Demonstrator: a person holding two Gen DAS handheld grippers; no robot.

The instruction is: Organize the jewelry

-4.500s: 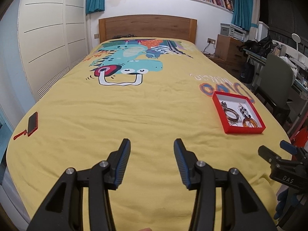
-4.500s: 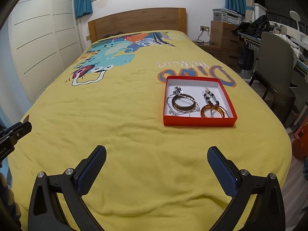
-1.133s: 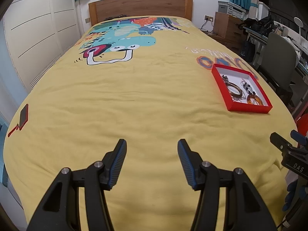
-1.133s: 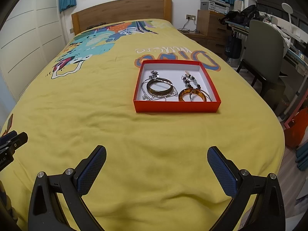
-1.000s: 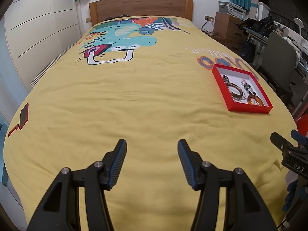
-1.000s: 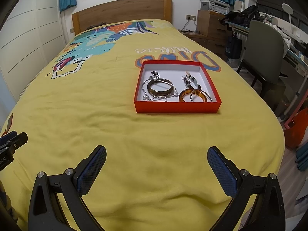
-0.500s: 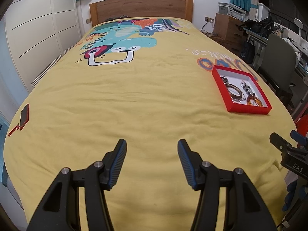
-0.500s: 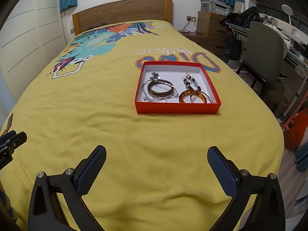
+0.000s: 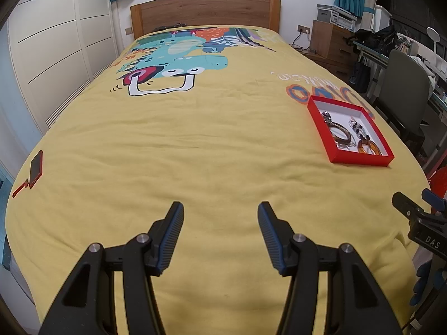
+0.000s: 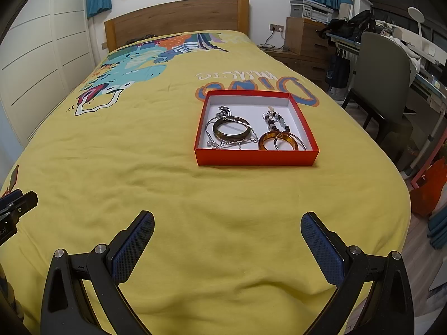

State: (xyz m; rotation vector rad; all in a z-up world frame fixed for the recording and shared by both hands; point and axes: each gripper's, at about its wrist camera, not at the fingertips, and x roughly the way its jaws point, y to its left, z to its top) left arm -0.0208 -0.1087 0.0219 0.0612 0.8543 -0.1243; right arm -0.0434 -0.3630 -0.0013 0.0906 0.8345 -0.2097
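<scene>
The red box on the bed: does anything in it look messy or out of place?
Yes. Inside the red box the silver chain lies tangled under the dark bangle, and a thin hoop overlaps the amber bangle. Nothing has spilled out.

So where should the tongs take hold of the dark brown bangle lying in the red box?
Probably the near arc of the dark brown bangle, from above, one finger inside the ring, one outside. It lies flat in the red cardboard box, so only its rim offers an edge. The thin silver chain runs under and beside it and may lift too. The right tongs, open, face the box.
</scene>
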